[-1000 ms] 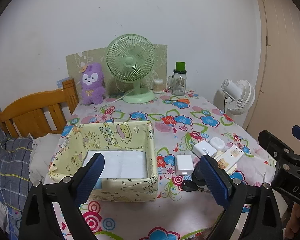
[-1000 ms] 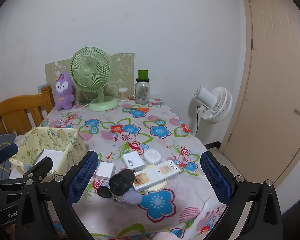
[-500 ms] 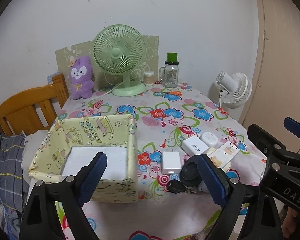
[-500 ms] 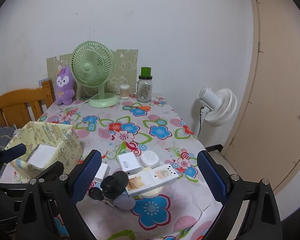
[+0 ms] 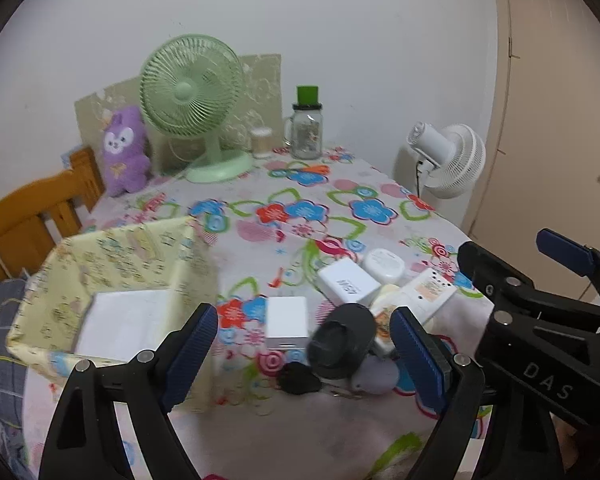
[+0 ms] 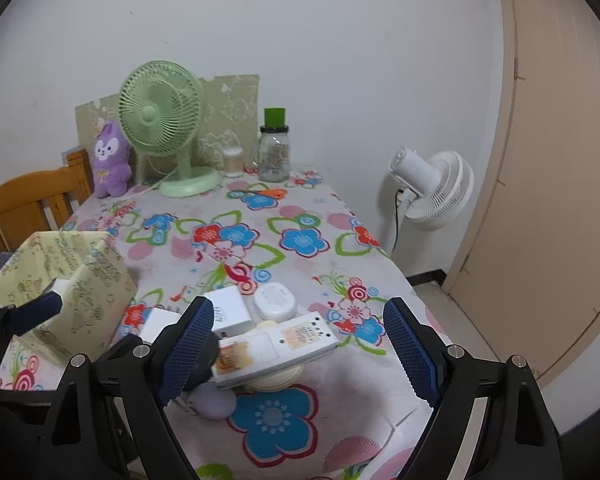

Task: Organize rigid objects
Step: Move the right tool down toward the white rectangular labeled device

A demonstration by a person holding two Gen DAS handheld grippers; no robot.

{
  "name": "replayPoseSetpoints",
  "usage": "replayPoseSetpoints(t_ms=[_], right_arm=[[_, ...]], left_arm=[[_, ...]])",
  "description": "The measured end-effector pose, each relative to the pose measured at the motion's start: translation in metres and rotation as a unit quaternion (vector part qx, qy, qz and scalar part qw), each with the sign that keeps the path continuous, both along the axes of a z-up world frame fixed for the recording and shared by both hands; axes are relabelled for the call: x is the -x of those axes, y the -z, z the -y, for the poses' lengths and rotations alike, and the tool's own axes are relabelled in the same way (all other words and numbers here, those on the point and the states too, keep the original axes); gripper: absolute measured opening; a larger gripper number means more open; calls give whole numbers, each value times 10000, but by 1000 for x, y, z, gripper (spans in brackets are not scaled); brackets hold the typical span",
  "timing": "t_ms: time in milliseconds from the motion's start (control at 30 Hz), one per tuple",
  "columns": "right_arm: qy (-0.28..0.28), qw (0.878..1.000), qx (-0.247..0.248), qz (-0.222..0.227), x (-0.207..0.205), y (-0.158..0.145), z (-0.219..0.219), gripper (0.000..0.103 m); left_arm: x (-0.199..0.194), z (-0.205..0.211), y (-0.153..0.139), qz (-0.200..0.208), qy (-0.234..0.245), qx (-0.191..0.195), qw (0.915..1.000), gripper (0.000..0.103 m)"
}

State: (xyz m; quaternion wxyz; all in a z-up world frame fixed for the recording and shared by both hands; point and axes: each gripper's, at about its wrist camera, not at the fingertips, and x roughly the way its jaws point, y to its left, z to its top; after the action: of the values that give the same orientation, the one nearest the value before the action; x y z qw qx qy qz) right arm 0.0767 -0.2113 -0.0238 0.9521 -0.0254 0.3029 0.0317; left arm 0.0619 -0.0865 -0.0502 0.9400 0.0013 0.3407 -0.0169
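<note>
- Closing in on the pile of small white and black rigid gadgets (image 5: 340, 320), just right of the yellow printed fabric box (image 5: 112, 280), after hanging farther back.
- Narrowing both the left gripper (image 5: 304, 356) and right gripper (image 6: 300, 344), jaws apart, gripping nothing; starting the 1st pickup.

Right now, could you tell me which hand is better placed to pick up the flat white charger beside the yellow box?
Left, probably: the left tongs frame the white charger, closing with nothing gripped, and the yellow box sits beside them.
</note>
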Motion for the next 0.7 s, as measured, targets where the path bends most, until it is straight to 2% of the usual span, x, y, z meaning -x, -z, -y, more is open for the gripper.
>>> replayPoseSetpoints(t_ms=[300, 700], right_arm=[[135, 9991, -59, -388, -20, 25, 7, 89], [103, 9962, -93, -863, -38, 57, 3, 89]], left_arm=[[-25, 9, 30, -470, 36, -16, 9989, 87], [-41, 6, 59, -792, 36, 110, 9968, 80]])
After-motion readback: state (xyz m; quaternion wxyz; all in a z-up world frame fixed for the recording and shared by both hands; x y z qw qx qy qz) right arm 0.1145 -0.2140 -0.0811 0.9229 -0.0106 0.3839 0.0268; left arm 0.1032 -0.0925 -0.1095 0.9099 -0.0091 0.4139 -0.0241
